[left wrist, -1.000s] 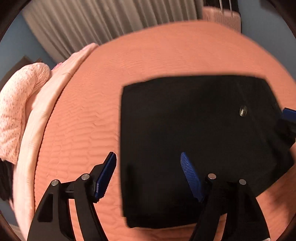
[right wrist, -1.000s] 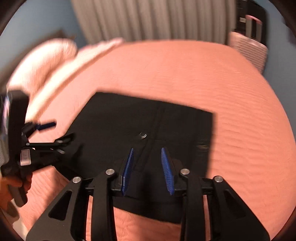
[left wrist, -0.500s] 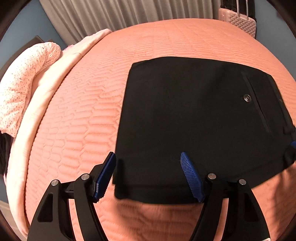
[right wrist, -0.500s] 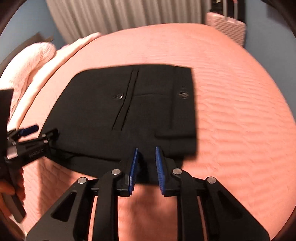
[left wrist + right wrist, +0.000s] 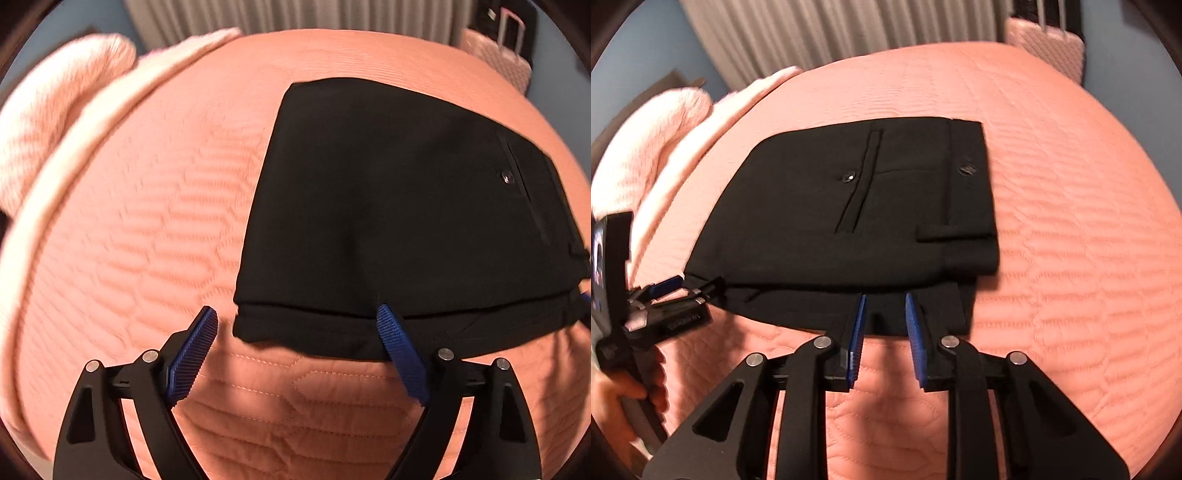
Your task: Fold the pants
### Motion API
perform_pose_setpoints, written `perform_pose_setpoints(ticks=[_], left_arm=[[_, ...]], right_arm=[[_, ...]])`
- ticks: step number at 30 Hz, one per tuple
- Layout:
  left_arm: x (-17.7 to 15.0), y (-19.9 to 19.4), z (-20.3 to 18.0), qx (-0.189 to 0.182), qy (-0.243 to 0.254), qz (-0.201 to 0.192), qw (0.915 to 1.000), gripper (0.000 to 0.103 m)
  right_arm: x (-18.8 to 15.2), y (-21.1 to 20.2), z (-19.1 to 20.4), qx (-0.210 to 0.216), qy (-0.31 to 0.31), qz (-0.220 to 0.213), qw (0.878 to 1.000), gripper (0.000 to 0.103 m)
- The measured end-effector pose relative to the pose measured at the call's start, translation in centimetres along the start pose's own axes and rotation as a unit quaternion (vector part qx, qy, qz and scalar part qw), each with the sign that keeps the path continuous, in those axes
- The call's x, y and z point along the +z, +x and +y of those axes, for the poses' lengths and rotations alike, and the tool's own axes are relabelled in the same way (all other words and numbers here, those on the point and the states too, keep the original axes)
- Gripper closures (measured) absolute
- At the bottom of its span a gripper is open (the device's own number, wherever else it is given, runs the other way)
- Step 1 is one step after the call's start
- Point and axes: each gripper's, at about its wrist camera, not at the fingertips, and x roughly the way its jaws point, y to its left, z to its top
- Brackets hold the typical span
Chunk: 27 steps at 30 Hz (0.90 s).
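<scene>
The black pants [image 5: 399, 214] lie folded into a flat stack on the salmon quilted bed [image 5: 147, 229]. The pocket button and waistband face up in the right wrist view [image 5: 857, 206]. My left gripper [image 5: 297, 321] is open and empty at the near left corner of the stack, its right finger at the fabric edge. It also shows in the right wrist view [image 5: 683, 288]. My right gripper [image 5: 884, 306] is open with a narrow gap, empty, its tips at the near edge of the pants.
Pale pink pillows and a folded blanket [image 5: 55, 147] lie along the left side of the bed. Grey curtains [image 5: 831, 29] hang behind. A pink suitcase [image 5: 1049, 51] stands at the far right corner.
Both grippers have pulled back toward the near edge of the pants. The right gripper's fingers narrowed, then spread a little, and hold nothing. The pants stay flat.
</scene>
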Motion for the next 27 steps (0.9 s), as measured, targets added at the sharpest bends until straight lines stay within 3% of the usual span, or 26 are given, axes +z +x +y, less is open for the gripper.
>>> perform_pose_setpoints(ticks=[2, 4, 6, 10, 12, 13, 14, 19, 27], left_arm=[[-0.2, 0.0, 0.3, -0.009, -0.001, 0.004, 1.0000, 0.016], [-0.6, -0.8, 0.2, 0.003, 0.016, 0.003, 0.9999, 0.016], [-1.1, -2.3, 0.1, 0.025, 0.028, -0.010, 0.9992, 0.020], [-2.6, -8.7, -1.0, 0.023, 0.049, -0.073, 0.9959, 0.018], [-3.5, -12.3, -1.6, 0.022, 0.049, -0.094, 0.9941, 0.016], [-4.0, -14.2, -1.9, 0.017, 0.045, -0.102, 0.9936, 0.016], [-4.6, -15.8, -2.0, 0.013, 0.039, -0.109, 0.9932, 0.016], [-7.2, -21.6, -2.5, -0.010, 0.021, -0.113, 0.9934, 0.015], [-9.7, -25.7, -2.5, -0.018, 0.021, -0.131, 0.9910, 0.011]], right_arm=[[-0.8, 1.5, -1.4, -0.008, -0.006, 0.010, 1.000, 0.083], [-1.3, 0.4, -2.3, -0.011, 0.017, 0.008, 1.000, 0.083], [-2.0, -2.2, -3.1, -0.046, 0.038, 0.003, 0.998, 0.079], [-3.3, -8.5, -1.4, -0.030, 0.033, -0.038, 0.998, 0.079], [-3.1, -11.2, -0.7, -0.024, 0.029, -0.061, 0.997, 0.059], [-3.4, -13.2, 0.1, -0.024, 0.030, -0.081, 0.996, 0.032], [-3.4, -14.4, 0.3, -0.026, 0.030, -0.096, 0.995, 0.023], [-3.0, -20.0, 3.6, -0.028, 0.005, -0.156, 0.987, 0.021], [-3.5, -23.5, 4.3, -0.049, 0.025, -0.174, 0.983, 0.020]])
